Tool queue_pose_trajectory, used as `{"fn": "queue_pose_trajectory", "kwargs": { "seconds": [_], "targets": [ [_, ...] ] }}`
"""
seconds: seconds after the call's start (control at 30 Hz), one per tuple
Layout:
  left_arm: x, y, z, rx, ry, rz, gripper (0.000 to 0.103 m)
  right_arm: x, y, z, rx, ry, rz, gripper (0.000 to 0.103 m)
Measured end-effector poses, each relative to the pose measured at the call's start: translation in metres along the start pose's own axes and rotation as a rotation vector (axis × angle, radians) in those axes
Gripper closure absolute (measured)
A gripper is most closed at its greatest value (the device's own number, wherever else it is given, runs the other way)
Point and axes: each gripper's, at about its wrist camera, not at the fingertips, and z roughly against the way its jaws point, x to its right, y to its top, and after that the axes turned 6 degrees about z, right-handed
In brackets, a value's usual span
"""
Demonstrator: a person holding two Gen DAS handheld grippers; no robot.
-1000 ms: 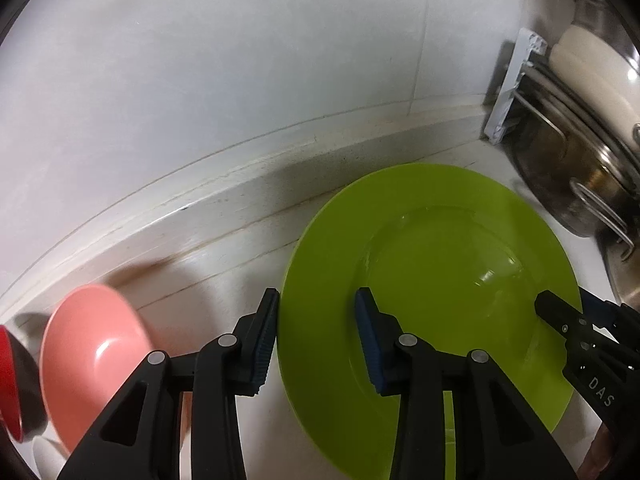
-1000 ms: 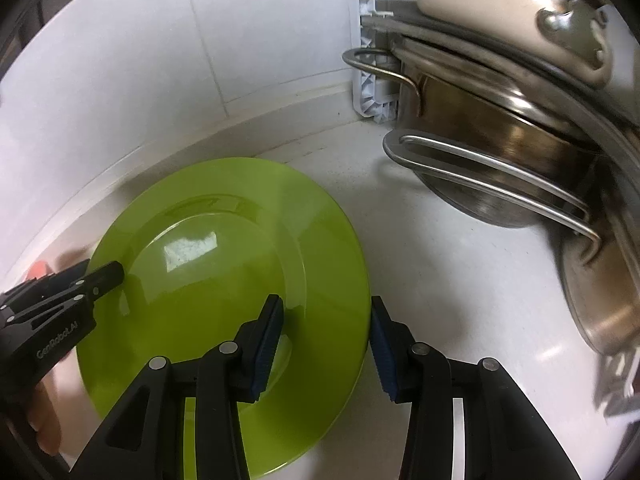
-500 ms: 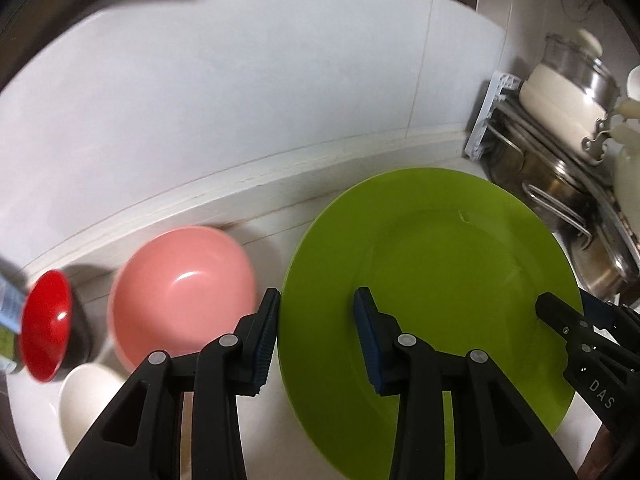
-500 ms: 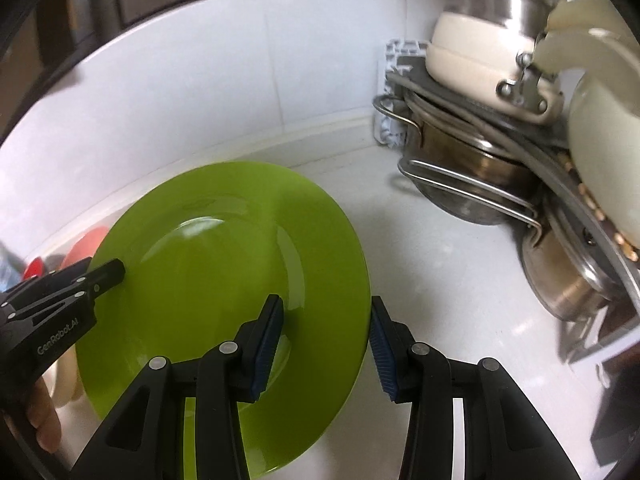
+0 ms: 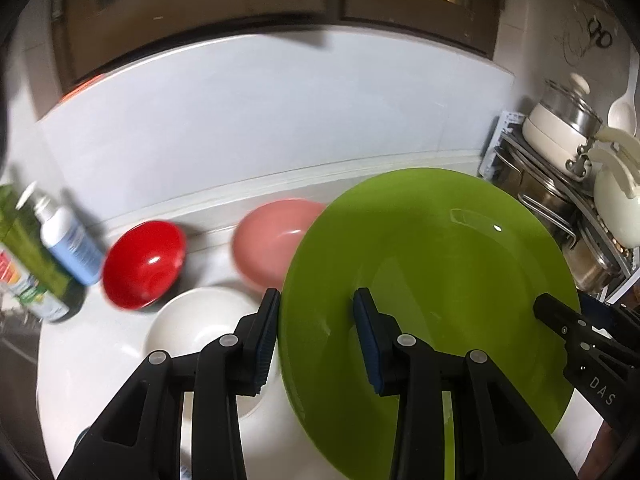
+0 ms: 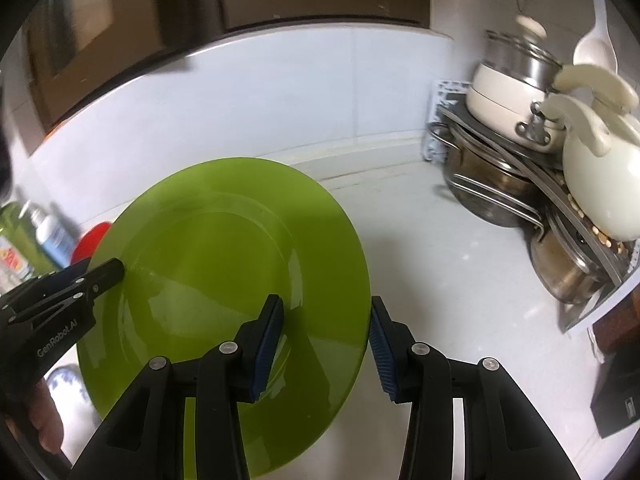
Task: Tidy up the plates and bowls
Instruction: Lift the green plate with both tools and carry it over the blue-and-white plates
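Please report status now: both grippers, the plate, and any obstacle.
Left gripper and right gripper each straddle the round green plate's rim, plate lifted. Pink bowl and white bowl below.

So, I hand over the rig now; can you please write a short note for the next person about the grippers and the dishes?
Left hand-held gripper: closed on the left rim of the green plate.
Right hand-held gripper: closed on the opposite rim of the same plate.
Plate: held up over the counter, covering part of the pink bowl.
Also on the counter: red bowl and white bowl, left of the plate, each apart from the others.
Done: plate picked up.
Left: set the plate down and group the three bowls. Where it should go is not visible.
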Motion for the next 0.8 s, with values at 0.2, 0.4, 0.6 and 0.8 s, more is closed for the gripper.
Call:
{"fn": "queue_pose_trajectory", "kwargs": {
  "seconds": [0.2,0.4,0.6,0.8],
  "targets": [
    [-0.036,-0.019,0.03,0.026,0.02,0.057,0.066,-0.042,-0.012,0.026,0.026,0.03,0.059,0.059],
    [-0.079,-0.037,0.058,0.041,0.058,0.119,0.066,-0.083,-0.022,0.044,0.053,0.062,0.123,0.059],
    [-0.117,-0.053,0.083,0.056,0.098,0.161,0.066,-0.121,-0.032,0.059,0.062,0.111,0.16,0.059],
    [-0.159,-0.075,0.107,0.059,0.144,0.207,0.066,-0.161,-0.042,0.07,0.061,0.167,0.208,0.059]
  ]
}}
